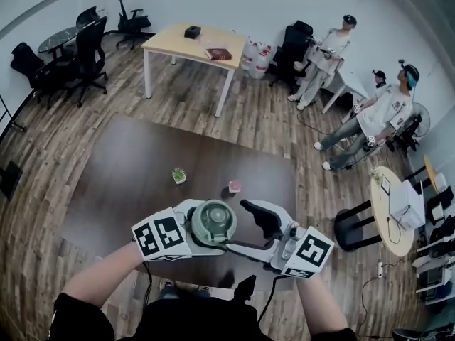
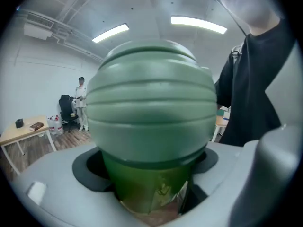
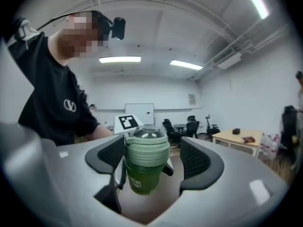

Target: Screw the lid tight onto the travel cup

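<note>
While your left gripper point(image 2: 147, 186) is clenched on the green body of the travel cup point(image 3: 138, 176), hold that clamp firm and low, so the ribbed lid point(image 3: 147, 148) is free to turn above its pads. Your right gripper point(image 3: 154, 159) is released. The lid stands between its jaws, close against one pad, with a gap showing at the other. I'd judge you should centre the lid between the pads before you squeeze, and take it on the ribs rather than on the clear-looking dome at its top. Then twist with the lid's axis in line with the cup, or the thread may cross. On the cup's body, just below the lid, there is pale print, too small to read. Beyond the cup, the left gripper's cube point(image 3: 127, 122) shows one black-and-white square marker and no words.
</note>
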Motion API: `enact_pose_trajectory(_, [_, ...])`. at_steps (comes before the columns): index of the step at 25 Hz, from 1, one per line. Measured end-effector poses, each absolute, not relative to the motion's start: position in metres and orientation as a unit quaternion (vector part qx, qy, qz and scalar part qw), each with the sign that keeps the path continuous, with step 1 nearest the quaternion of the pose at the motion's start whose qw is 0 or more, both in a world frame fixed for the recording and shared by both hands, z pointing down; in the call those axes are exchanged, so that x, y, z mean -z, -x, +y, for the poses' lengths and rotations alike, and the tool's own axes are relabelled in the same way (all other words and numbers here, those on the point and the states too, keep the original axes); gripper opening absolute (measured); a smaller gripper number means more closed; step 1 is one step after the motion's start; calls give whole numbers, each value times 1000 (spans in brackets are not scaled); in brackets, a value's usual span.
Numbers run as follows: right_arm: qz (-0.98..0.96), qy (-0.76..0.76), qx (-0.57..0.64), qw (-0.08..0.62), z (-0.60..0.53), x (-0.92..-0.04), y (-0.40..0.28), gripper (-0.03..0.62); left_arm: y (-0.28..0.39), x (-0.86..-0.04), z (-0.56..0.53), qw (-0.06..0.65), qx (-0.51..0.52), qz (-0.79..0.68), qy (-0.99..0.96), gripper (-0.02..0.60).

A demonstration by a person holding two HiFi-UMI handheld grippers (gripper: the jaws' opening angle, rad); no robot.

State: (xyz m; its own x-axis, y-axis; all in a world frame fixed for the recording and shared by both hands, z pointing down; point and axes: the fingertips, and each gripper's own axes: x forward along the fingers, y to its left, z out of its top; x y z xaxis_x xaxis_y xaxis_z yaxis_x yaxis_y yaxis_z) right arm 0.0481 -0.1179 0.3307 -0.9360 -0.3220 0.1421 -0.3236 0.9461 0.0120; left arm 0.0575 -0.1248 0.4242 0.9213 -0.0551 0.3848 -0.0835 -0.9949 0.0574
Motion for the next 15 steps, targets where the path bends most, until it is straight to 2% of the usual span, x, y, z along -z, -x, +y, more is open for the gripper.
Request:
enact_pose_trajectory(3, [-989, -63, 19, 135, -103, -336, -36, 368, -64, -419, -108, 23, -203, 0, -979, 425])
enact_pose_trajectory(7, [-989, -29, 25, 145, -103, -331, -28, 367, -65, -415, -110, 21, -200, -8, -979, 425])
enact_pose_trajectory(15, [-966, -233, 27, 106, -116, -340, -21, 364, -54, -427, -130, 32, -210, -85, -973, 423])
